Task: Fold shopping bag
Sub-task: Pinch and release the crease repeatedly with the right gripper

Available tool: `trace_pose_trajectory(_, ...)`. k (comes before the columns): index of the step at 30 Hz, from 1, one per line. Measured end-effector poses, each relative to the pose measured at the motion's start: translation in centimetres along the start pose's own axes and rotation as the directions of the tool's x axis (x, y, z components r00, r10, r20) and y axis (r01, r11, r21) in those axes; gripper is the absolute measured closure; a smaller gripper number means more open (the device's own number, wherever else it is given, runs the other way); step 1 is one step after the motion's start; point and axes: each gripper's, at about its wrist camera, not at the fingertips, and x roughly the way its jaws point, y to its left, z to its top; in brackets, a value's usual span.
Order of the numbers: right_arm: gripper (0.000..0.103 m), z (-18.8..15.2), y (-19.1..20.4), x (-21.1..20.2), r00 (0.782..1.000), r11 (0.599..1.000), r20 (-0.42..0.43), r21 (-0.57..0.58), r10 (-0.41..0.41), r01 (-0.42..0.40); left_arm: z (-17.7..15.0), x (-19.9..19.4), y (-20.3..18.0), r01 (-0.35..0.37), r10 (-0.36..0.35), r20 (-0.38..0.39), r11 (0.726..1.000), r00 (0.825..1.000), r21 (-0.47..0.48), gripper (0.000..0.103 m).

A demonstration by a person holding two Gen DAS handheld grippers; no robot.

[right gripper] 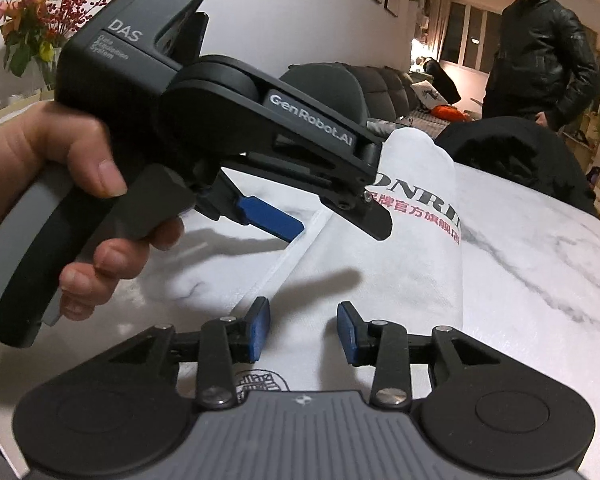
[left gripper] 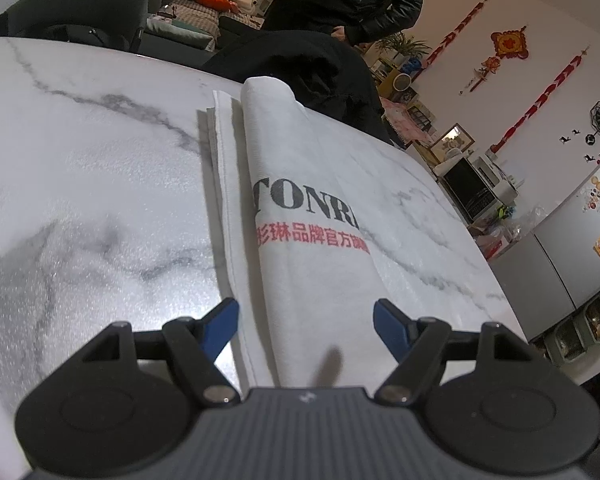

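Note:
A white shopping bag (left gripper: 300, 168) lies on the marble table (left gripper: 80, 168), folded lengthwise into a long strip, with black letters and red characters facing up. Flatter layers stick out along its left side. My left gripper (left gripper: 306, 320) is open just above the strip's near end, one blue finger on each side, holding nothing. In the right wrist view the bag (right gripper: 404, 264) runs away from me. My right gripper (right gripper: 304, 330) stands open over its near end, empty. A hand (right gripper: 60, 184) holds the left gripper (right gripper: 324, 220) open above the bag's left part.
A person in a black jacket (right gripper: 540, 64) stands beyond the table's far edge. A dark garment (left gripper: 320, 68) drapes over a chair there. A vase of flowers (right gripper: 32, 20) stands at far left. A fridge (left gripper: 572, 240) and shelves are off to the right.

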Motion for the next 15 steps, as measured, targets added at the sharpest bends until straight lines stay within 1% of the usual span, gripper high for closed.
trace_pose_trajectory(4, 0.067, -0.27, -0.56, -0.14, 1.0, 1.0, 0.011, 0.003, 0.024, -0.024, 0.03, 0.04, 0.14, 0.003, -0.003, 0.0, 1.0, 1.0, -0.007, 0.031)
trace_pose_trajectory(6, 0.07, -0.39, -0.77, -0.25, 0.999, 1.0, 0.019, 0.012, 0.026, -0.026, 0.08, 0.08, 0.11, 0.003, -0.003, 0.0, 1.0, 1.0, -0.006, 0.031)
trace_pose_trajectory(8, 0.085, -0.43, -0.85, -0.33, 1.0, 1.0, 0.02, 0.008, 0.012, -0.012, 0.16, 0.11, 0.09, 0.004, -0.004, -0.002, 1.0, 1.0, -0.005, 0.031)
trace_pose_trajectory(9, 0.087, -0.43, -0.89, -0.34, 1.0, 1.0, 0.019, 0.003, 0.006, -0.006, 0.21, 0.12, 0.13, 0.005, -0.005, -0.003, 1.0, 1.0, -0.006, 0.031)
trace_pose_trajectory(11, 0.096, -0.36, -0.93, -0.26, 1.0, 1.0, 0.018, -0.01, -0.006, 0.006, 0.31, 0.15, 0.21, 0.007, -0.008, -0.005, 1.0, 1.0, -0.007, 0.031)
trace_pose_trajectory(13, 0.102, -0.32, -0.93, -0.22, 1.0, 1.0, 0.017, -0.024, -0.019, 0.019, 0.35, 0.14, 0.31, 0.011, -0.011, -0.007, 1.0, 1.0, -0.01, 0.031)
trace_pose_trajectory(15, 0.102, -0.28, -0.97, -0.28, 1.0, 1.0, 0.021, -0.025, -0.019, 0.019, 0.39, 0.12, 0.45, 0.016, -0.016, -0.009, 1.0, 1.0, -0.015, 0.031)
